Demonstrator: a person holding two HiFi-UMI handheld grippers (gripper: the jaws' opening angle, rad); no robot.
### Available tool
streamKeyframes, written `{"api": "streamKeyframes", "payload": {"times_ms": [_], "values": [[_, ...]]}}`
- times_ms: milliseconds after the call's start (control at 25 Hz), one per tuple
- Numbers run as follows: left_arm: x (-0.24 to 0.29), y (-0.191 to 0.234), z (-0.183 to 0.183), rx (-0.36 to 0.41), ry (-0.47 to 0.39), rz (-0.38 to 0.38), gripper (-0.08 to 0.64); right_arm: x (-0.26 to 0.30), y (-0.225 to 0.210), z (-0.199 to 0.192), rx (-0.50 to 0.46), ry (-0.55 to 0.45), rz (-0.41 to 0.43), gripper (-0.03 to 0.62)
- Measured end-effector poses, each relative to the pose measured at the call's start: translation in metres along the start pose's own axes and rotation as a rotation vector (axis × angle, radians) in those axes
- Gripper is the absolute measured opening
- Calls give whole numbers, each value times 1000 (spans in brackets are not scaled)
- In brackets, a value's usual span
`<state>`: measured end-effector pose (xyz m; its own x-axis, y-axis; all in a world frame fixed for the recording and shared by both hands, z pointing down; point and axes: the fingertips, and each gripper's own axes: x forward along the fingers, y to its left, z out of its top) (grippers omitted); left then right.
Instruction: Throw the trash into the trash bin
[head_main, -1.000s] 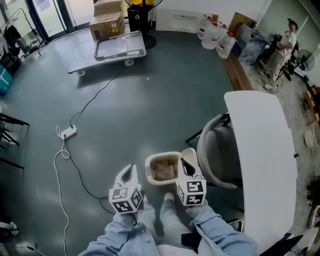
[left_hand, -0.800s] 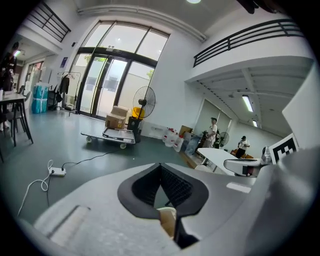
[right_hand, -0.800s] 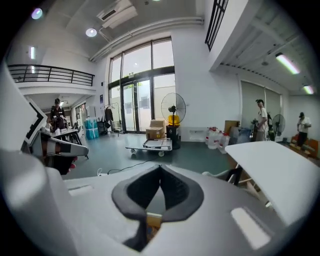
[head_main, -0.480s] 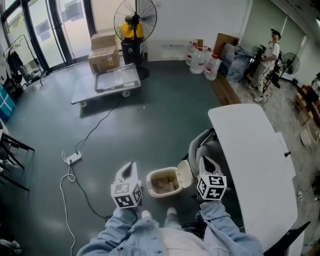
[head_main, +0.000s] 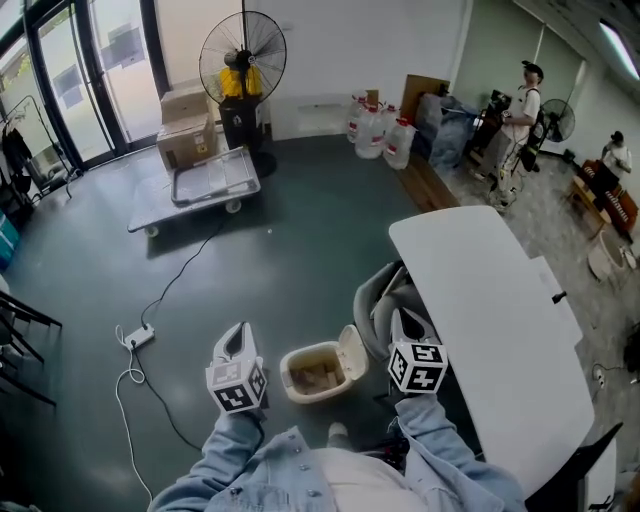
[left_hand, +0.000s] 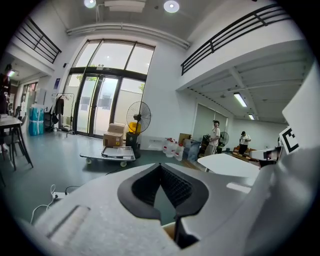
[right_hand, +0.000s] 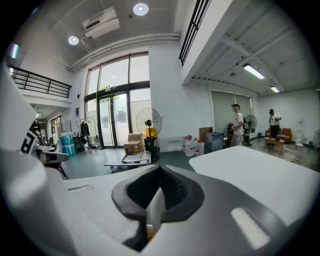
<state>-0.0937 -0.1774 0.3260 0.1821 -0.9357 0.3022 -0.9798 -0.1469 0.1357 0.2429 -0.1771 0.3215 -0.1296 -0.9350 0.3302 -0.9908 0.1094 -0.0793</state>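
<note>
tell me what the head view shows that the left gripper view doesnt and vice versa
Only the head view: the grey chair and the person's denim sleeves. Only the left gripper view: ceiling lights and the balcony railing. Both: the standing fan, the flat cart and the white table.

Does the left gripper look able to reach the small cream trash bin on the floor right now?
Probably yes: the small cream trash bin sits on open floor just beside the left gripper, its lid flipped back, with nothing between them.
</note>
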Motion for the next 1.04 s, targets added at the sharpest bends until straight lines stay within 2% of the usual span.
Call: {"api": "streamKeyframes", "payload": {"times_ms": [160,440,680,1040], "values": [[1,-6,8,12,-15,5,9,-1,2,5,-55,-3,19,3],[0,-10,9,16,-20,17,9,4,-2,3,-10,5,23,3],[4,-10,5,4,-19,31,9,12,-2,1,-11,13,48,3],[14,3,8,3,-30,38,9,33,-1,4,7,5,24,3]]}}
